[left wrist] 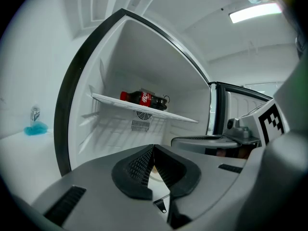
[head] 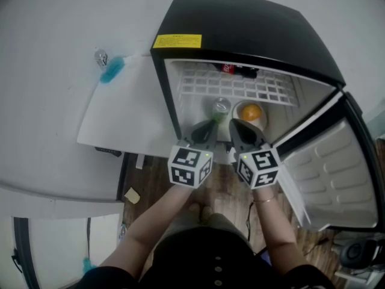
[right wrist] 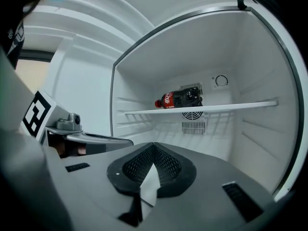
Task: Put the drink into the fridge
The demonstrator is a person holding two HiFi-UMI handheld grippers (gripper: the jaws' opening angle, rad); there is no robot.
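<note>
A cola bottle (head: 237, 71) with a red label lies on its side on the white wire shelf (head: 264, 92) of the open mini fridge (head: 240, 23). It also shows in the left gripper view as the bottle (left wrist: 143, 99) and in the right gripper view as the bottle (right wrist: 179, 97). Below the shelf stand a green can (head: 221, 107) and an orange (head: 251, 111) in a bowl. My left gripper (head: 206, 130) (left wrist: 153, 148) and right gripper (head: 236, 128) (right wrist: 153, 146) hover side by side before the fridge opening. Both are shut with nothing between the jaws.
The fridge door (head: 337, 173) stands swung open to the right. Left of the fridge is a white counter (head: 120, 113) with a blue item (head: 111, 71) and a small can (head: 101, 57) on it. Wooden floor lies below.
</note>
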